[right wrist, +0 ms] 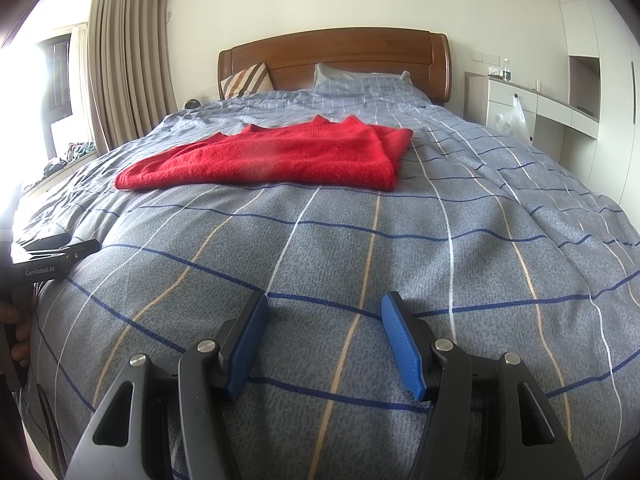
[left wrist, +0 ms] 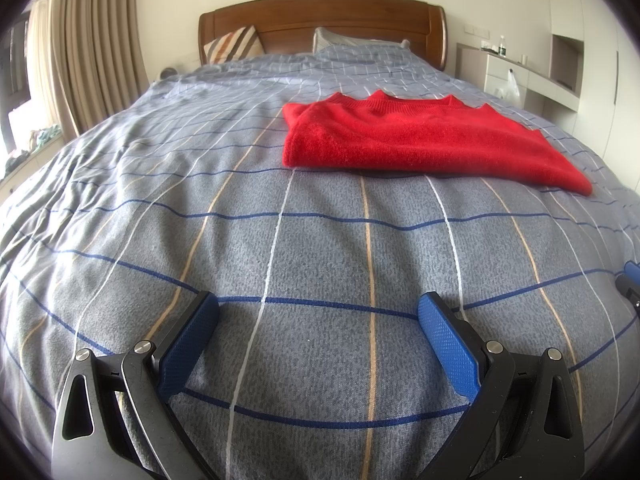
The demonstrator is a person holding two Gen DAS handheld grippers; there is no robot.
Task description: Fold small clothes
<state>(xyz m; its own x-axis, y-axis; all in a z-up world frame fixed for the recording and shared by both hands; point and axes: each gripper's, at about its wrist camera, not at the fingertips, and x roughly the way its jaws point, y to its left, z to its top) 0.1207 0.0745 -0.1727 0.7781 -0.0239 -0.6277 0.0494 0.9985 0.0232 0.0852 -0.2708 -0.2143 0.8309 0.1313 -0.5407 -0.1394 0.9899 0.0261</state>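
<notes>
A red knit sweater (left wrist: 416, 140) lies folded flat in the middle of the bed, and it also shows in the right wrist view (right wrist: 280, 160). My left gripper (left wrist: 318, 308) is open and empty, low over the grey checked duvet (left wrist: 320, 248), well short of the sweater. My right gripper (right wrist: 324, 308) is open and empty too, with a narrower gap, also over the duvet (right wrist: 360, 240) near the foot of the bed. The left gripper's body (right wrist: 44, 260) shows at the left edge of the right wrist view.
A wooden headboard (right wrist: 336, 56) and two pillows (right wrist: 360, 80) stand at the far end. Beige curtains (right wrist: 128, 52) and a window are to the left. A white desk unit (right wrist: 536, 104) with a plastic bag and a bottle stands to the right.
</notes>
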